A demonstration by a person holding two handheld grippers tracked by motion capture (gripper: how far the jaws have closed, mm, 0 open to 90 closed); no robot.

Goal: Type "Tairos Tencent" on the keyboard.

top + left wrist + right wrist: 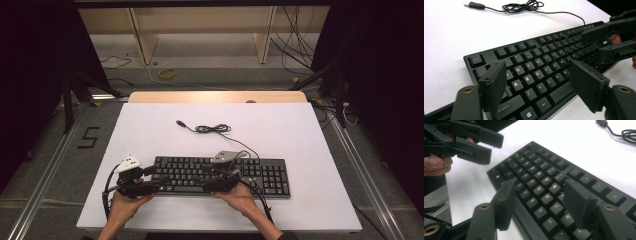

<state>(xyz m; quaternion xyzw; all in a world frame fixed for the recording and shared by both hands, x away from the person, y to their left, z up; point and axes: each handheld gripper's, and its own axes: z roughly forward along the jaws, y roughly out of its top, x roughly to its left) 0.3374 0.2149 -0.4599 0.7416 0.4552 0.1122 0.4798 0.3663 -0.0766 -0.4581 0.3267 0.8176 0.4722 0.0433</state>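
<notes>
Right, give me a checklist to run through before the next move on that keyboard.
1. Keyboard flat on the white table: ok.
2. Left gripper open, nothing between its fingers: ok.
3. Right gripper open, nothing between its fingers: ok.
4. Both grippers over the keyboard's near edge, apart from each other: ok.
5. Cable coiled behind the keyboard, away from the grippers: ok.
6. Plug loose on the table, not connected: ok.
</notes>
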